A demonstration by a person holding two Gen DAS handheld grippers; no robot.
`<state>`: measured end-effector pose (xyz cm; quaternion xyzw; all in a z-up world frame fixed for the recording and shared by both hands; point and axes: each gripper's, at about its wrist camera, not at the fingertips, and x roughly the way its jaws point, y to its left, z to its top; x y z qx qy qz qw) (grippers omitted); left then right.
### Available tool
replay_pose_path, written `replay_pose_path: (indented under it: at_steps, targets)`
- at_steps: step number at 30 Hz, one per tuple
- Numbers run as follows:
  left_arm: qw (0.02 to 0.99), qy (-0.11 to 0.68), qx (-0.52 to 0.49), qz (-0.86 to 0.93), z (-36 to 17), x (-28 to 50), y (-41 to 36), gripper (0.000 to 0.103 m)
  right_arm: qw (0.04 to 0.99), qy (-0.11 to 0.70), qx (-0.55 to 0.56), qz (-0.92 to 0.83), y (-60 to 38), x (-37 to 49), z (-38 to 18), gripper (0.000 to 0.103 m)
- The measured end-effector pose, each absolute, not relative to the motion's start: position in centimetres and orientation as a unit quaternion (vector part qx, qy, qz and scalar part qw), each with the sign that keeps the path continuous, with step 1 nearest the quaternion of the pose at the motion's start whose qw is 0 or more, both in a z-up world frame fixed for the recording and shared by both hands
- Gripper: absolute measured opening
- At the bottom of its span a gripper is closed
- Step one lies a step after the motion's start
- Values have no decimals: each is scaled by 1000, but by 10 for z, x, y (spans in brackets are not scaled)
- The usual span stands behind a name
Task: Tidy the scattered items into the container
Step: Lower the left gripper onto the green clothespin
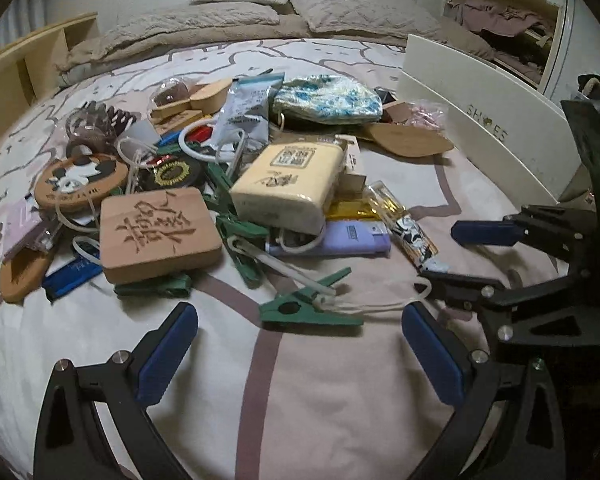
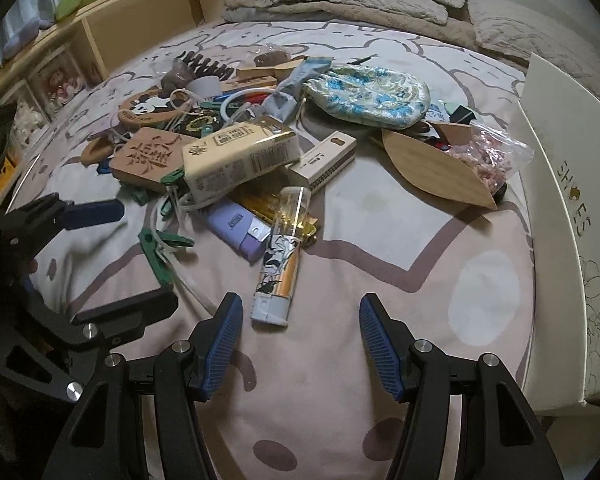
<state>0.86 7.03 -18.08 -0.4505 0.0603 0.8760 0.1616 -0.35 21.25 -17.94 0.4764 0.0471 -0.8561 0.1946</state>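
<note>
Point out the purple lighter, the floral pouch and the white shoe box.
purple lighter point(image 2: 236, 227): right wrist view, on its body.
floral pouch point(image 2: 370, 94): right wrist view, middle of the fabric.
white shoe box point(image 1: 496, 136): left wrist view, on its lettered side wall.

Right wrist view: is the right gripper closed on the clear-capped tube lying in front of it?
No, the right gripper stands open and empty, and the clear-capped tube lies on the bedspread just ahead of its fingertips.
</note>
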Motion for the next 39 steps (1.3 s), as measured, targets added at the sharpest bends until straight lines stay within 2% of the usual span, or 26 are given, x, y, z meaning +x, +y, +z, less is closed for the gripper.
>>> replay_pose_path:
  at_steps: [5,6,7,8,9,10,15,17,19,28,39]
  targets:
    - [158,64,-443,880,-185,9,70,100,131,30,477,-869,232,-10,-179,62]
    - [153,69,-440,882,-186,8,71,99,115,26,476,-871,236,-12,-178,65]
    - [154,69,-441,881,-187,7,71,94,102,21,476,-873,241,-13,-178,74]
    - [157,69,-444,879,-188,6,71,89,95,15,475,-875,245,-13,-177,79]
    - [160,69,-445,878,-189,6,72,89,96,10,475,-875,246,-12,-177,83]
    - [162,76,-442,879,-189,8,74,88,99,8,474,-875,246,-11,-176,83]
    - [176,85,-435,879,-187,12,78,72,105,14,469,-877,242,-9,-174,83]
    - [181,85,-434,878,-187,13,79,59,106,11,468,-877,243,-9,-174,83]
    - [184,84,-434,878,-186,13,79,54,110,9,466,-878,242,-9,-173,83]
    - [177,72,-438,878,-185,21,74,54,123,18,458,-880,236,-4,-170,83]
    - [133,39,-455,880,-183,44,55,54,97,37,479,-872,235,-10,-181,83]
